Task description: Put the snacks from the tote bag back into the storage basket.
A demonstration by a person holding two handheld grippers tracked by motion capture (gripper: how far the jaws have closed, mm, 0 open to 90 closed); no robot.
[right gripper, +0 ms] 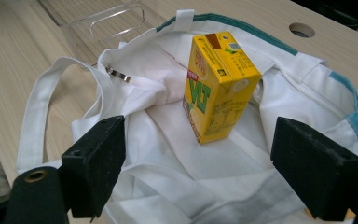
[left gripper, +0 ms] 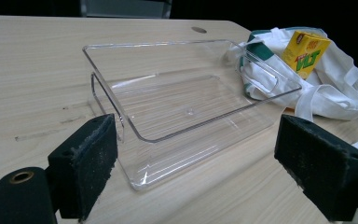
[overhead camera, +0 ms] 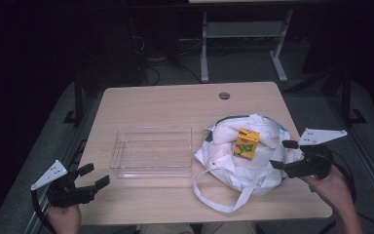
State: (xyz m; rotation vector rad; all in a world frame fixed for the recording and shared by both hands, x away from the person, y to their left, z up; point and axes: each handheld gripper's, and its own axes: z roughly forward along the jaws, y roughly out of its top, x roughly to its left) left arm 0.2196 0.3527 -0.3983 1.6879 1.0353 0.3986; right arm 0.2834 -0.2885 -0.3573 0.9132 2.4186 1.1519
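The yellow drink carton [right gripper: 219, 91] stands on the crumpled white tote bag [right gripper: 168, 154] – probably light, stiff-walled, crushable, so best pinched across its broad faces. The right hand-held gripper [right gripper: 198, 172] faces it spread wide; the left hand-held gripper [left gripper: 196, 170] – also spread – faces the clear tray [left gripper: 182, 107] on the desk [overhead camera: 165, 100].

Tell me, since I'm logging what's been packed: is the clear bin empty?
Empty. The clear bin shows only its bare bottom and the table through it; the yellow drink carton stands apart on the white bag.
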